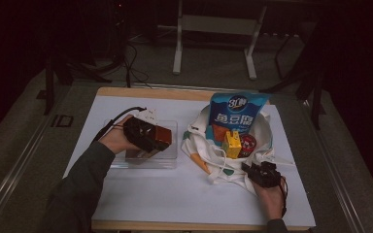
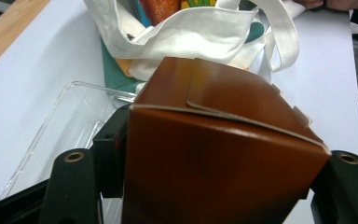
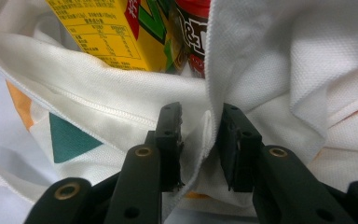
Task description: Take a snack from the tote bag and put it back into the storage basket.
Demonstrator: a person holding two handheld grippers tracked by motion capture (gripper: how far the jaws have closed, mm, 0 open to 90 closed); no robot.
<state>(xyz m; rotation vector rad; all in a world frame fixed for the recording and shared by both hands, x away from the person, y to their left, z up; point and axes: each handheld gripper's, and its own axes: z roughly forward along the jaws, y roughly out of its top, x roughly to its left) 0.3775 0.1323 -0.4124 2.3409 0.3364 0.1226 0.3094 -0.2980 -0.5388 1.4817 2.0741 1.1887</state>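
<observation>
My left gripper [image 2: 214, 186] grasps the brown box [image 2: 223, 154] over the clear tray [image 1: 167, 162], while my right gripper [image 3: 199, 149] pinches the white bag's [image 3: 270, 70] edge.

High view: above near side, facing forward-down over counter [image 1: 141, 194]. Gripper views: close, along jaws. All share white bag [image 1: 213, 160].

You have one brown carton [image 1: 156, 137], one clear tray [image 1: 171, 127] and one white tote bag [image 1: 199, 145] on the table. In the bag you can count three items: one blue snack pouch [image 1: 235, 115], one yellow drink box [image 1: 232, 144] and one red-lidded cup [image 1: 247, 144].
</observation>
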